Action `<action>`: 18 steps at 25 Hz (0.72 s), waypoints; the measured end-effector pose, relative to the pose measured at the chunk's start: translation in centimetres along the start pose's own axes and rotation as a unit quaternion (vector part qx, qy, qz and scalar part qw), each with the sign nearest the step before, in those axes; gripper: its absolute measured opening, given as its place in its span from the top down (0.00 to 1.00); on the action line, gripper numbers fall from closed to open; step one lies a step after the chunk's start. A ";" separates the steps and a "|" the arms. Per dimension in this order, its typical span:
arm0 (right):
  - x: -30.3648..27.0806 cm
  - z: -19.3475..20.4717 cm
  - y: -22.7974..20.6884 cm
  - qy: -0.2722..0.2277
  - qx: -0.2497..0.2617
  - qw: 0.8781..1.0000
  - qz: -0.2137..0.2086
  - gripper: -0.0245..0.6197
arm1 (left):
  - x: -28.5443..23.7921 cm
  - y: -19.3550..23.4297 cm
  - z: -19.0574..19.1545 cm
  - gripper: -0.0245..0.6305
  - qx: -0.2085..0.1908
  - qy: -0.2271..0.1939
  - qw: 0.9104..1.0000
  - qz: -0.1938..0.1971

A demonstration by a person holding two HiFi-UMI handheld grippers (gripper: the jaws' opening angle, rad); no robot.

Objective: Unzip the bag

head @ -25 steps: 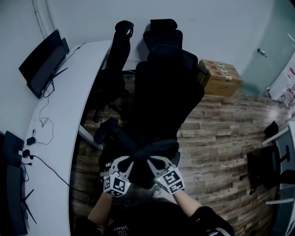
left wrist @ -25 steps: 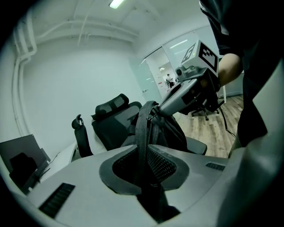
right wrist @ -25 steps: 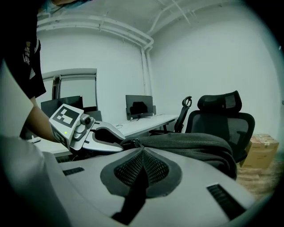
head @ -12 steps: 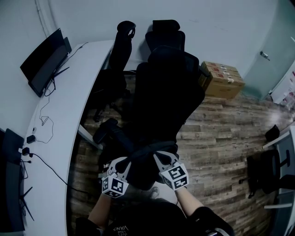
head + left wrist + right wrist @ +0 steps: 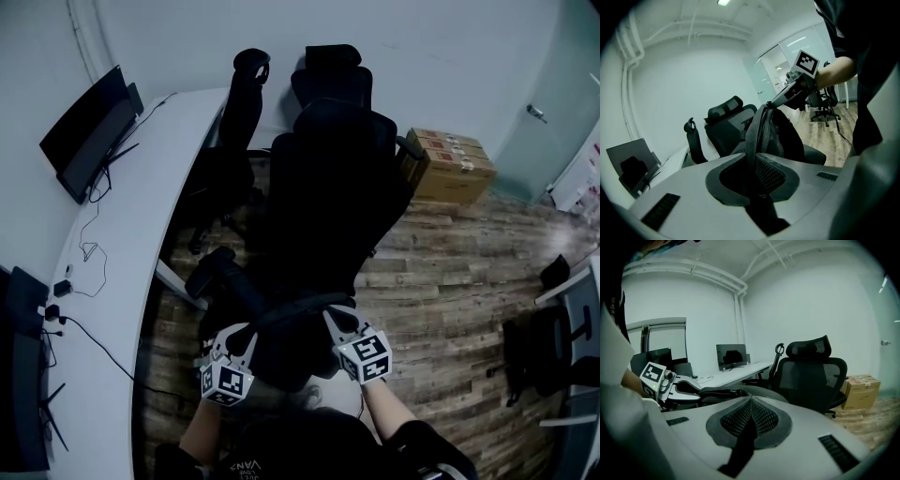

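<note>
A black bag (image 5: 292,330) lies on the seat of a black office chair (image 5: 328,187). My left gripper (image 5: 242,330) is at the bag's left end, and my right gripper (image 5: 330,311) is at its right end. In the left gripper view a black strap (image 5: 754,136) of the bag (image 5: 787,136) runs between the jaws, which are shut on it; the right gripper (image 5: 771,104) pinches the bag's top. In the right gripper view the jaws (image 5: 750,398) are shut at the bag's zipper edge (image 5: 726,391). The pull itself is hidden.
A curved white desk (image 5: 122,281) with monitors (image 5: 89,127) and cables runs along the left. Two more black chairs (image 5: 239,112) stand behind. Cardboard boxes (image 5: 455,164) sit on the wooden floor at the right, with another chair (image 5: 544,337) at the right edge.
The two grippers have drawn apart: the left one has gone left and toward me, the right one has gone right. The bag's top is stretched between them.
</note>
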State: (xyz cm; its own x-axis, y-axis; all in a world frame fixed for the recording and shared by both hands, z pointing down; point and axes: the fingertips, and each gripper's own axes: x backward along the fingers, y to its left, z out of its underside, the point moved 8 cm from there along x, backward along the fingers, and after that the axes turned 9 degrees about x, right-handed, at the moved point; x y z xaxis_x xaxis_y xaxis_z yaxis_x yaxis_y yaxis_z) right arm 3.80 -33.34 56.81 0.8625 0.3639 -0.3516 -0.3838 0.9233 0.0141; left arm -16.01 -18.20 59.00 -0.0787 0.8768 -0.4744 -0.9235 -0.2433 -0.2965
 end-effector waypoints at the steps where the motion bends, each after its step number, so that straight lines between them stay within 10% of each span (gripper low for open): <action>1: 0.3 0.1 -0.5 0.000 -0.002 1.000 0.004 0.90 | 0.0 0.0 0.0 0.85 0.000 0.000 1.000 -0.002; 18: 2.4 2.1 -6.2 -0.008 -0.043 0.998 0.036 0.89 | -1.5 0.1 -1.3 0.85 0.003 0.010 1.000 -0.026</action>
State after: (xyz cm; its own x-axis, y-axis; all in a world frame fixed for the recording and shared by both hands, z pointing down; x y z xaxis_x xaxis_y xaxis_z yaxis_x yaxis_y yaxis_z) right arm 8.95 -37.94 57.83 0.8363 0.4318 -0.3379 -0.4717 0.8808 -0.0419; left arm -15.51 -20.09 58.60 -0.0227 0.8794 -0.4755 -0.9284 -0.1950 -0.3163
